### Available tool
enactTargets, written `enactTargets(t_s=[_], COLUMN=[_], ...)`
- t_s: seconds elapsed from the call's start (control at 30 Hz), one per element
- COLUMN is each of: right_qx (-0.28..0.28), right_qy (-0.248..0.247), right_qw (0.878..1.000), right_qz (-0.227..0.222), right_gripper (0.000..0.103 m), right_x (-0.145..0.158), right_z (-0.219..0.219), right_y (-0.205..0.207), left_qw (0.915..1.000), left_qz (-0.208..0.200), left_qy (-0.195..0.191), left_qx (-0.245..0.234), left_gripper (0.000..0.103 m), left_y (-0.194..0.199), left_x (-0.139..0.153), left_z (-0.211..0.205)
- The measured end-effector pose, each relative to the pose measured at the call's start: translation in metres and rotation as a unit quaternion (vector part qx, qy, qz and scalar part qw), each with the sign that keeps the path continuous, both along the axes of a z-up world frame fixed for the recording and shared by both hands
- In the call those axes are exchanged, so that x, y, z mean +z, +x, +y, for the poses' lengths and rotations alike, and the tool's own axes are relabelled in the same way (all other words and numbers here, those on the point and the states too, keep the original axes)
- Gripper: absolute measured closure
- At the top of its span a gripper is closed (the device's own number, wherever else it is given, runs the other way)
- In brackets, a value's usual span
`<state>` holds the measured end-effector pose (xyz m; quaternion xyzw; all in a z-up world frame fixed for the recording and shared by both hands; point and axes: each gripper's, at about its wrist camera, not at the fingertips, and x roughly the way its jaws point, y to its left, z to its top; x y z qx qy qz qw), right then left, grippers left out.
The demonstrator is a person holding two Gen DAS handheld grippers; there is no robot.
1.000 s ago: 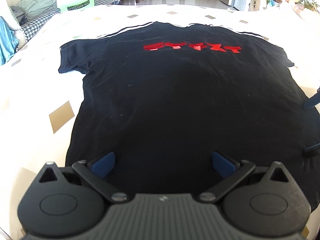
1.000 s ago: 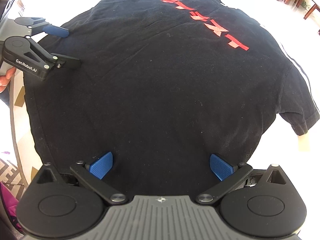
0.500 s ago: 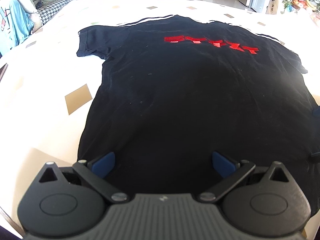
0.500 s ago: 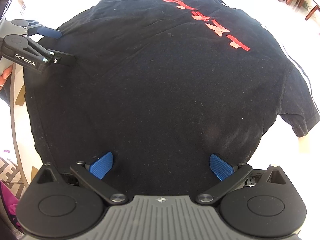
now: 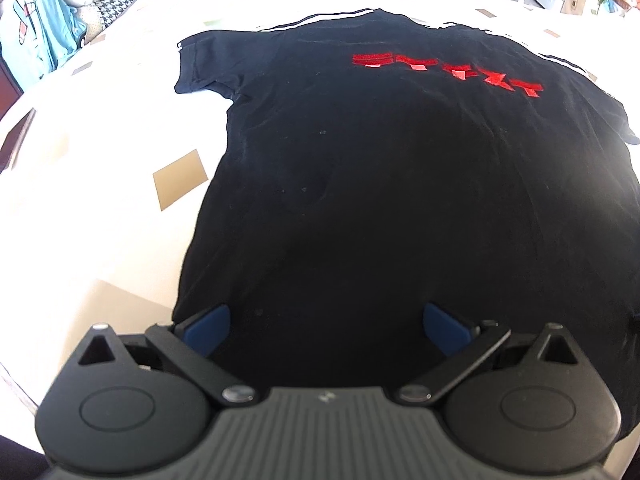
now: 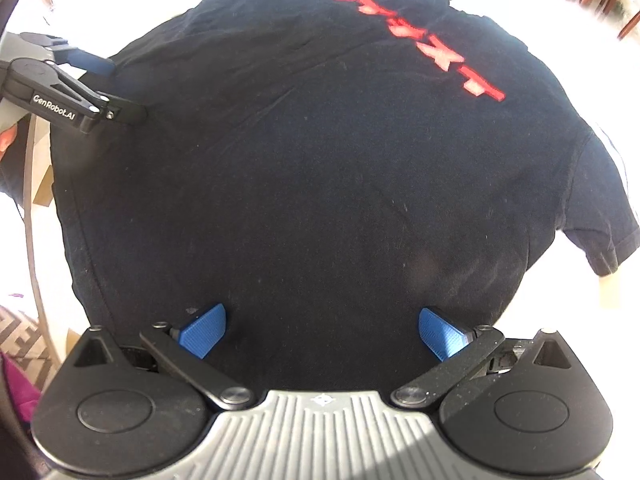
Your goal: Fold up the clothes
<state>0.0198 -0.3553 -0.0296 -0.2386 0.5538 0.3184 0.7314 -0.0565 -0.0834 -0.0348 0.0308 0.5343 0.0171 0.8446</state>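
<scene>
Black cotton is filling both views: a black T-shirt [image 5: 380, 200] with red lettering [image 5: 444, 72] is being kept spread flat on a pale tablecloth [image 5: 100, 200] patterned with tan diamonds.

In the left wrist view, the left gripper [image 5: 326, 330] is being held low over the shirt's hem, near the hem's left corner, with its blue pads [image 5: 206, 330] spread wide and nothing pinched between them. Compared with a second ago, the shirt is being seen shifted to the right of the frame, and more of the tablecloth and the left sleeve [image 5: 200, 64] is being shown beside it; the camera is being swung towards that hem corner. The right gripper, glimpsed at the frame's right edge a second ago, is hardly being shown now.

In the right wrist view, the right gripper [image 6: 322, 332] is being held over the hem on the other side of the shirt. Its jaws are being closed from their widest, yet the pads [image 6: 440, 336] are standing well apart, with cloth lying beneath rather than being pressed between them. The left gripper [image 6: 104, 84] is being seen at the shirt's far left edge, open.

Judged from this, the grasp on the hem is only being started; no fold is yet being made, and both hem corners are probably being lined up for lifting towards the lettering.
</scene>
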Motion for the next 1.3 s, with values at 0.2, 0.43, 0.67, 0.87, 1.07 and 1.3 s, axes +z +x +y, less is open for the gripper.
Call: enactTargets(t_s=[0.2,0.43,0.67,0.87,1.07,1.3], right_qx=[-0.066,-0.084,-0.126,-0.135,-0.181,-0.225], right_qy=[0.054,0.063,0.051,0.034,0.019,0.012], right_qw=[0.996,0.993,0.989,0.989,0.982,0.973], right_qz=[-0.036,-0.062,-0.054,-0.059,-0.049,-0.041], right_gripper=[0.011,0.014,0.014,0.013,0.011,0.01], right_x=[0.023,0.023,0.01,0.0,-0.003,-0.002], right_z=[-0.005,0.02,0.03,0.029,0.017,0.004], right_y=[0.017,0.029,0.041,0.042,0.049,0.049], left_qw=[0.9997,0.9976,0.994,0.9946,0.9951,0.996], left_qz=[-0.018,-0.025,-0.03,-0.04,-0.043,-0.041], left_qy=[-0.012,-0.039,-0.032,-0.036,-0.038,-0.038], left_qx=[-0.011,-0.052,-0.1,-0.088,-0.081,-0.07], left_gripper=[0.0,0.0,0.0,0.0,0.0,0.0], left_y=[0.008,0.034,0.046,0.049,0.048,0.047], left_x=[0.013,0.009,-0.004,-0.009,-0.01,-0.012], left_z=[-0.003,-0.014,-0.034,-0.035,-0.029,-0.01])
